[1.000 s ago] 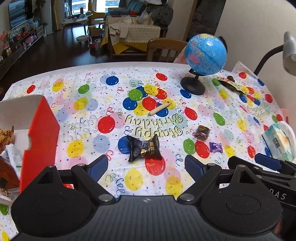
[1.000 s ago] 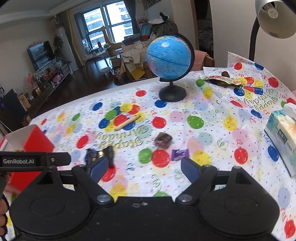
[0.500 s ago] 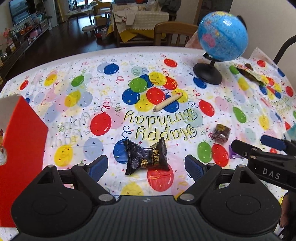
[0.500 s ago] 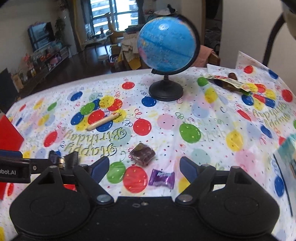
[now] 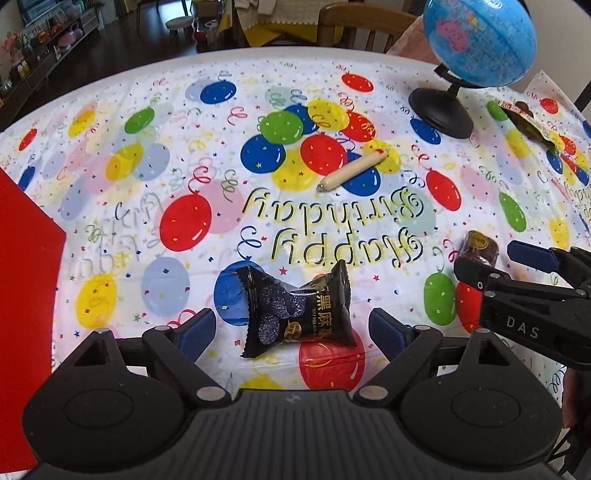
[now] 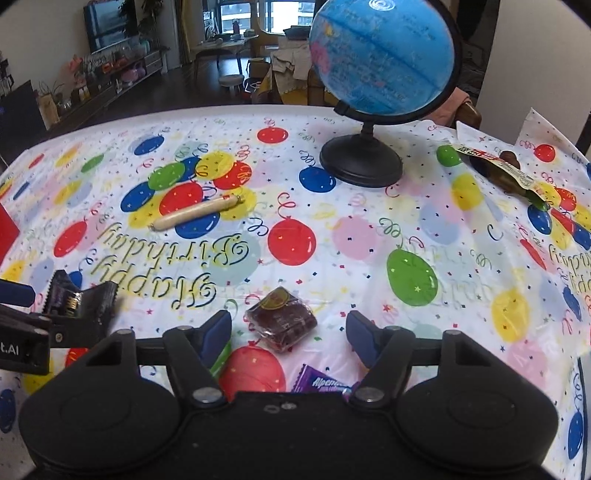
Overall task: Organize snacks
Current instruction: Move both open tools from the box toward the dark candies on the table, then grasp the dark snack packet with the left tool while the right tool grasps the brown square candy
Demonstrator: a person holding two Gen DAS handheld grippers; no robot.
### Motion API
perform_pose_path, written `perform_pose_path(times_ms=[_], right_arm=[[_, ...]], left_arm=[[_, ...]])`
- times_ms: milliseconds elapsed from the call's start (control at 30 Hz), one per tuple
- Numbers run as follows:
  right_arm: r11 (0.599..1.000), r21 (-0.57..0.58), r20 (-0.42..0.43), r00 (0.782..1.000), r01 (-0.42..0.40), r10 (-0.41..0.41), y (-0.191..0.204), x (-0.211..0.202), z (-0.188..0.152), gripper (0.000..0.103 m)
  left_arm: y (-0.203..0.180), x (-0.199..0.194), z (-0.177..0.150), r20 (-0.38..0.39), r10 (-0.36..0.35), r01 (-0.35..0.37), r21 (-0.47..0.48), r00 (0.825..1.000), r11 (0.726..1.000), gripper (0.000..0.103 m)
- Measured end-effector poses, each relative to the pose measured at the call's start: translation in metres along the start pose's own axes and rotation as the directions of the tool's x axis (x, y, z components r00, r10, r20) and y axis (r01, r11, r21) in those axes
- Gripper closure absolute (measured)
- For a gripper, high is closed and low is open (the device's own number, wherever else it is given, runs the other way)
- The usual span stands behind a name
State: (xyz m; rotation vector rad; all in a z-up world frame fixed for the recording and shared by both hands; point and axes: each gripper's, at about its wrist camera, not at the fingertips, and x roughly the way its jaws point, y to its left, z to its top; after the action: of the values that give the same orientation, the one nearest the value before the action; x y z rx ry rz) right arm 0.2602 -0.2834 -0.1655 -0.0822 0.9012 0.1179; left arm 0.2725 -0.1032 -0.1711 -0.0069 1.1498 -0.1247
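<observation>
A black snack packet (image 5: 295, 310) with gold lettering lies on the balloon tablecloth. My left gripper (image 5: 291, 330) is open, low over it, its blue pads on either side and clear of the wrapper. A dark brown wrapped sweet (image 6: 282, 319) with a yellow label lies between the pads of my right gripper (image 6: 288, 334), whose jaws are closing without touching it. A purple sweet (image 6: 319, 382) shows just under the right gripper's body. The brown sweet (image 5: 478, 247) and right gripper also appear in the left wrist view. A red box (image 5: 26, 295) stands at the left edge.
A tan sausage stick (image 5: 352, 171) lies mid-table beyond the lettering. A blue globe (image 6: 380, 59) on a black stand is at the back right, with an opened green and brown wrapper (image 6: 506, 170) beside it. A wooden chair (image 5: 364, 24) stands behind the table.
Both grippers have come down and forward toward the table. The black packet now sits between the left pads and the brown sweet between the right pads, which have narrowed.
</observation>
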Motion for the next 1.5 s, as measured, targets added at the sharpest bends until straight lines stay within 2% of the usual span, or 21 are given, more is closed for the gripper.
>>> perform_pose_path(times_ms=[233,300,367,400,467,567,867,1233,1500], right_arm=[[1.000,-0.028,-0.009,1.000,-0.007,0.007,0.003,0.006,-0.003,0.058],[1.000,-0.028,-0.007,1.000,-0.009,0.008,0.003,0.006,-0.003,0.061],[1.000,-0.030,-0.004,1.000,-0.005,0.005,0.004,0.006,-0.003,0.062],[1.000,-0.030,-0.004,1.000,-0.001,0.001,0.004,0.006,-0.004,0.062],[1.000,-0.018,-0.005,1.000,0.001,-0.002,0.004,0.004,-0.005,0.062],[1.000,0.005,-0.002,1.000,-0.001,0.001,0.004,-0.002,-0.006,0.063],[0.999,0.049,0.005,1.000,-0.015,0.014,0.016,-0.030,-0.014,0.063],[0.996,0.067,0.050,0.997,-0.064,0.061,0.044,-0.084,-0.020,0.063],[0.992,0.074,0.083,0.992,-0.106,0.099,0.070,-0.122,-0.025,0.063]], left_arm=[[-0.001,0.010,0.001,-0.015,0.018,-0.018,-0.002,1.000,1.000,0.013],[-0.001,0.010,0.001,-0.011,0.017,-0.017,-0.002,1.000,1.000,0.019],[-0.001,0.011,0.001,-0.017,0.006,-0.006,0.001,1.000,1.000,0.033],[-0.002,0.010,0.001,-0.016,0.006,-0.006,0.002,1.000,1.000,0.034],[-0.002,0.006,0.000,0.007,0.003,-0.003,0.006,1.000,1.000,0.042],[-0.003,0.002,-0.001,0.017,0.001,-0.002,0.018,1.000,1.000,0.046],[0.006,-0.010,-0.008,0.030,-0.004,0.004,0.007,1.000,1.000,0.049],[0.023,-0.049,-0.028,0.038,-0.007,0.007,-0.020,0.999,1.000,0.049],[0.041,-0.087,-0.043,0.080,-0.015,0.019,-0.045,0.997,0.999,0.049]])
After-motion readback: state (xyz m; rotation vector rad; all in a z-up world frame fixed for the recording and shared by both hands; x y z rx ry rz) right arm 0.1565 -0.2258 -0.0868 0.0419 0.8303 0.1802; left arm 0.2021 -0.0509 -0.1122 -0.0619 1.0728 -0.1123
